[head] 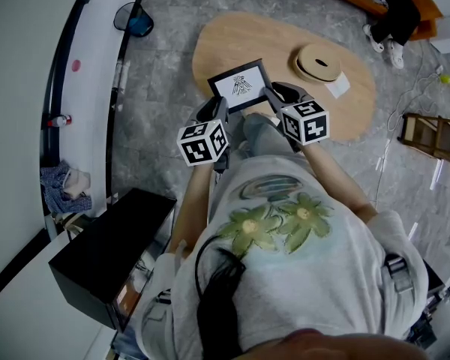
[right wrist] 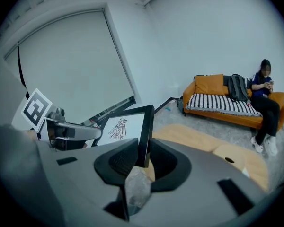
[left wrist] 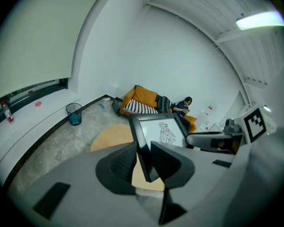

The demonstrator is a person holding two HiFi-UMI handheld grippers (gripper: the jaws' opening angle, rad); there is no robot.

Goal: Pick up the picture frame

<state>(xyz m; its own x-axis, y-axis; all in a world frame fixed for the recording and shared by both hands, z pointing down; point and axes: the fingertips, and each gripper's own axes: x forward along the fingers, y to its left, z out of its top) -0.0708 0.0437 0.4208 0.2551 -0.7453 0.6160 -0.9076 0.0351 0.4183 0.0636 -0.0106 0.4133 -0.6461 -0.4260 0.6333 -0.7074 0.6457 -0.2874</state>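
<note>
The picture frame [head: 240,85] is black with a white print of a bird. It hangs tilted above the oval wooden table [head: 232,40], held at both side edges. My left gripper [head: 220,111] is shut on its left edge, and my right gripper [head: 273,97] is shut on its right edge. In the left gripper view the frame [left wrist: 164,131] rises from between the jaws of the left gripper [left wrist: 144,162], with the pads pressed on its rim. In the right gripper view the frame [right wrist: 121,126] stands edge-on between the jaws of the right gripper [right wrist: 143,157].
A round wooden object [head: 318,62] and a white card [head: 337,86] lie on the table's right part. A blue bin [head: 135,19] stands by the wall, a black cabinet [head: 109,253] at the lower left. A person sits on an orange sofa [right wrist: 227,105].
</note>
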